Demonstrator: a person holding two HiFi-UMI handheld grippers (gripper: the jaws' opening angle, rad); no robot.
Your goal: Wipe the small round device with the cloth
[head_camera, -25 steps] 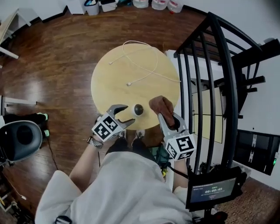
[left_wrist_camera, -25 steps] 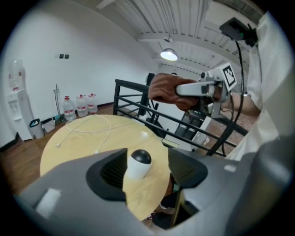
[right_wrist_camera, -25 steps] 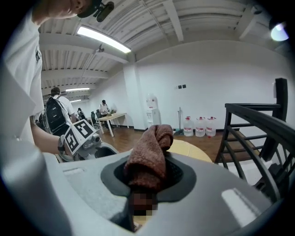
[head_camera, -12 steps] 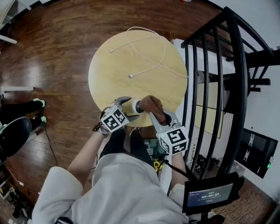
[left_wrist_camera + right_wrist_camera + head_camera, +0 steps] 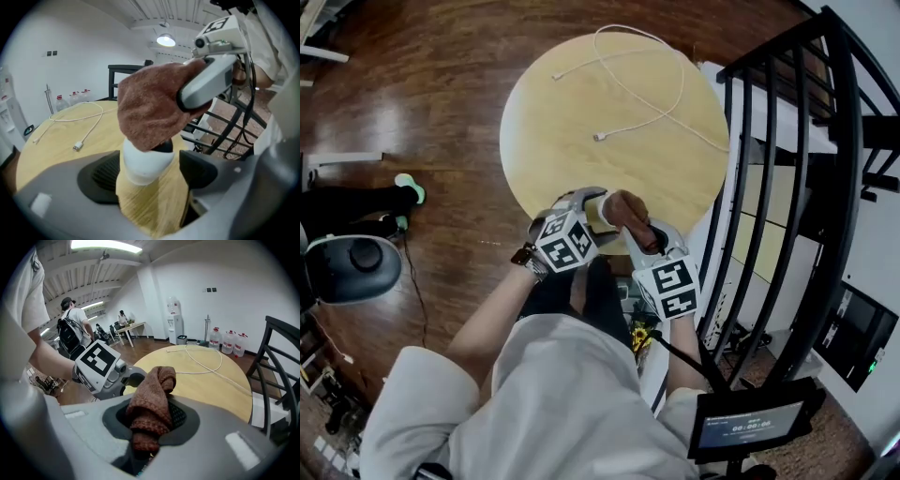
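Cloth (image 5: pixel 623 208) now atop device (image 5: pixel 143 164); left gripper (image 5: pixel 152 174) fingers (image 5: pixel 105 176) just opened.

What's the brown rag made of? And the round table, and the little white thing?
The cloth looks like soft knitted or terry fabric: fuzzy loops, floppy folds. The table looks like pale wood, matte, with grain lines, maybe veneer. The small round device seems smooth white plastic with a dark top, partly covered.

Head view steeply down; gripper views close, seemingly opposed; table (image 5: pixel 581 122) shared.
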